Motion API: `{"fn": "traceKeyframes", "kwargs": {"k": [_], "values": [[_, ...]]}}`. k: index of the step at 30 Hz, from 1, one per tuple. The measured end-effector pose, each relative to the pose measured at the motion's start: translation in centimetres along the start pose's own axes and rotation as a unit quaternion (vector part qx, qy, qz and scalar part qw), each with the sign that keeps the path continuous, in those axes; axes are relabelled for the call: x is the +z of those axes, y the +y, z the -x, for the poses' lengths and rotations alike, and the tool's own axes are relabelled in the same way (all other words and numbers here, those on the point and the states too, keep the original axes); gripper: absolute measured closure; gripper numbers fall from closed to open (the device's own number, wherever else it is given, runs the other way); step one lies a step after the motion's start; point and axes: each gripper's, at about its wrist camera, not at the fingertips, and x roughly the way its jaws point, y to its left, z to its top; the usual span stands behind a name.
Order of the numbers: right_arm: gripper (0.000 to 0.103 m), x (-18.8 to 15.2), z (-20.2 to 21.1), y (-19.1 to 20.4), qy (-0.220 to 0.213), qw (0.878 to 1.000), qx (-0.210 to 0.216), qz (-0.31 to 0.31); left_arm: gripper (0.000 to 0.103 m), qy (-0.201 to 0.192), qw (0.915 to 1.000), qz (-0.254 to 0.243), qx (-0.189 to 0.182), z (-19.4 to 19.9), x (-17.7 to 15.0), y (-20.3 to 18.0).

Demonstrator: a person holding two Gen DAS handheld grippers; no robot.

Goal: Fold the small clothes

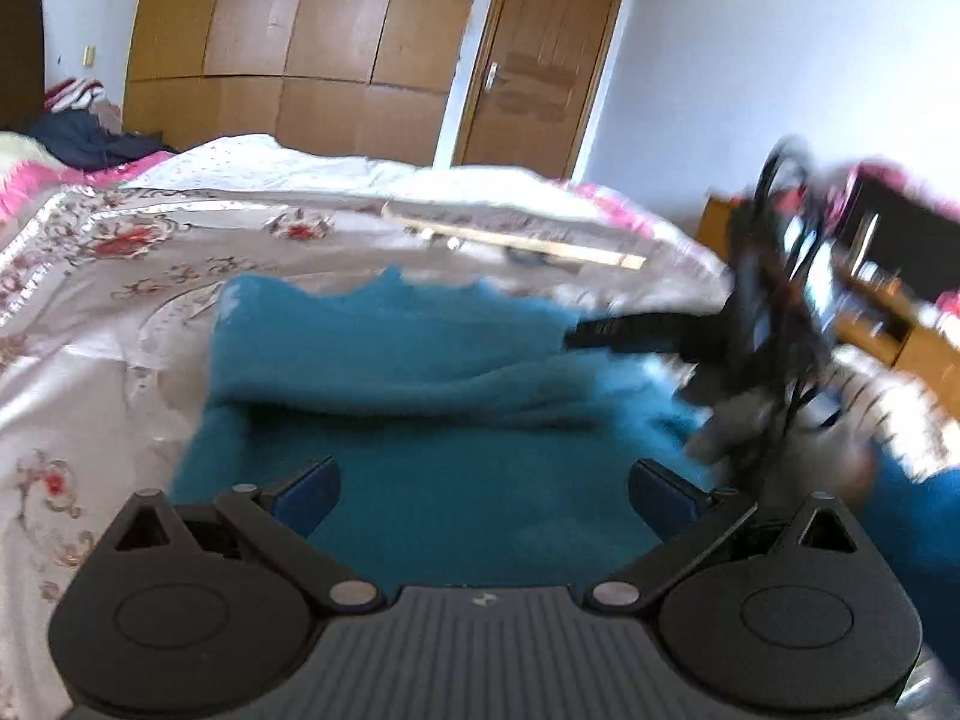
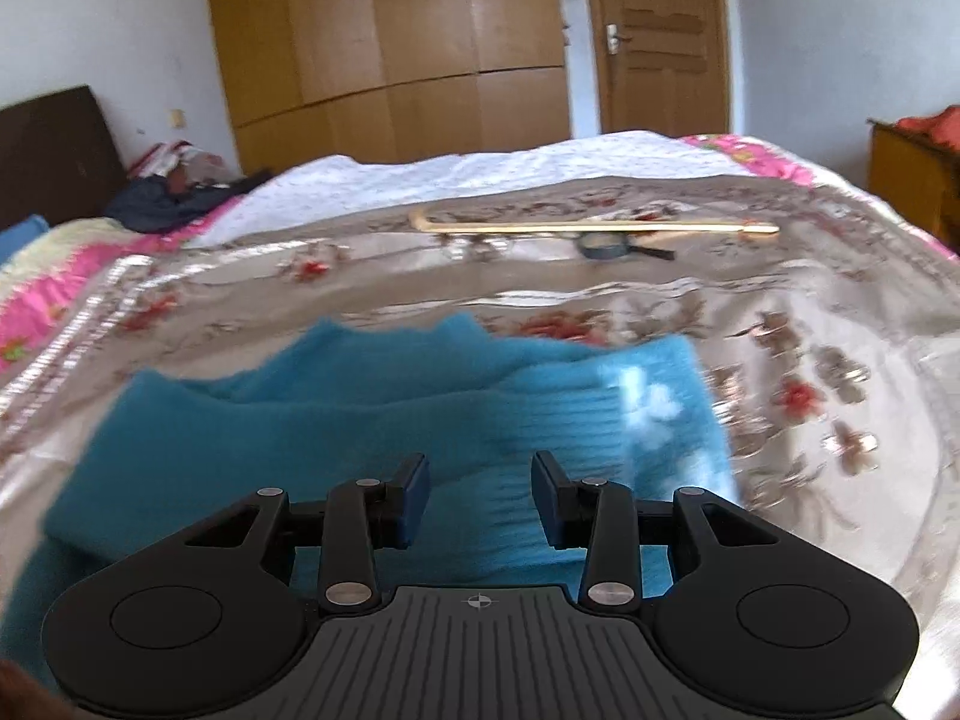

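Bright daylight, motion blur, fisheye edges

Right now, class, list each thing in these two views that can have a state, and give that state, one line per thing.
Teal garment: partly folded, flat on the bedspread.
Left tongs: open wide, empty, above the garment.
Right tongs: open, empty, over the garment.
Door: shut.
Wardrobe: doors shut.
Wooden stick: lying flat on the bedspread.

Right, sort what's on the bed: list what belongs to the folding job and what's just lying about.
For the job:
teal knitted garment
left gripper, jaws open
right gripper, jaws open

Lying about:
wooden stick
dark clothes pile
floral bedspread
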Motion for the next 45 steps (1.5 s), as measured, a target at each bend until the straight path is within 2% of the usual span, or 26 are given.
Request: {"fn": "traceKeyframes", "kwargs": {"k": [3, 4, 6, 9, 11, 14, 17, 22, 26, 28, 31, 35, 40, 42, 44, 45], "values": [[0.066, -0.1, 0.1, -1.1, 0.004, 1.000, -0.004, -0.007, 0.000, -0.021, 0.9992, 0.033, 0.005, 0.4, 0.9, 0.9], [0.066, -0.1, 0.2, -1.2, 0.004, 1.000, -0.007, -0.005, 0.000, -0.025, 0.9988, 0.037, 0.020, 0.2, 1.0, 1.2], [0.066, -0.1, 0.7, -1.5, -0.001, 1.000, -0.008, 0.000, 0.000, -0.012, 0.9970, 0.036, 0.068, -0.7, 1.2, 1.5], [0.066, 0.2, 1.4, -1.1, -0.009, 1.000, 0.002, 0.011, 0.000, 0.024, 0.9883, 0.031, 0.148, -2.8, 0.9, 1.9], [0.066, 0.3, 1.4, -0.2, -0.009, 1.000, 0.014, 0.025, 0.000, 0.049, 0.9831, 0.041, 0.172, -4.0, 0.6, 2.5], [0.066, 0.6, 0.9, 1.8, -0.010, 0.998, 0.042, 0.051, 0.000, 0.071, 0.9778, 0.068, 0.185, -5.2, 0.2, 3.4], [0.066, 1.1, -0.2, 4.3, -0.009, 0.993, 0.083, 0.077, 0.000, 0.079, 0.9717, 0.070, 0.211, -5.7, -0.1, 4.1], [0.066, 2.0, -4.0, 10.3, 0.011, 0.982, 0.154, 0.111, 0.000, 0.093, 0.9600, 0.095, 0.246, -6.0, -0.9, 6.3], [0.066, 1.9, -7.6, 15.2, 0.044, 0.972, 0.203, 0.115, 0.000, 0.105, 0.9525, 0.116, 0.261, -6.6, -1.8, 8.6], [0.064, 1.4, -9.6, 17.2, 0.069, 0.969, 0.202, 0.124, 0.000, 0.103, 0.9521, 0.114, 0.265, -6.6, -2.0, 8.9], [0.064, 1.0, -10.4, 18.6, 0.060, 0.967, 0.195, 0.152, 0.000, 0.102, 0.9512, 0.103, 0.273, -6.8, -2.1, 8.8], [0.066, 1.8, -8.8, 17.6, 0.056, 0.969, 0.201, 0.132, 0.000, 0.101, 0.9502, 0.108, 0.274, -6.2, -1.9, 8.9], [0.066, 1.1, -4.6, 14.3, 0.028, 0.972, 0.197, 0.126, 0.000, 0.099, 0.9494, 0.106, 0.278, -5.1, -2.0, 8.3], [0.066, 0.3, -4.1, 12.8, 0.041, 0.974, 0.182, 0.132, 0.000, 0.100, 0.9497, 0.098, 0.280, -4.8, -2.0, 7.8], [0.065, -0.5, -4.5, 12.1, 0.074, 0.974, 0.153, 0.149, 0.000, 0.106, 0.9504, 0.085, 0.280, -4.7, -2.1, 7.1], [0.065, -0.7, -4.5, 11.6, 0.085, 0.972, 0.155, 0.154, 0.000, 0.113, 0.9501, 0.079, 0.280, -4.8, -2.1, 6.9]]}}
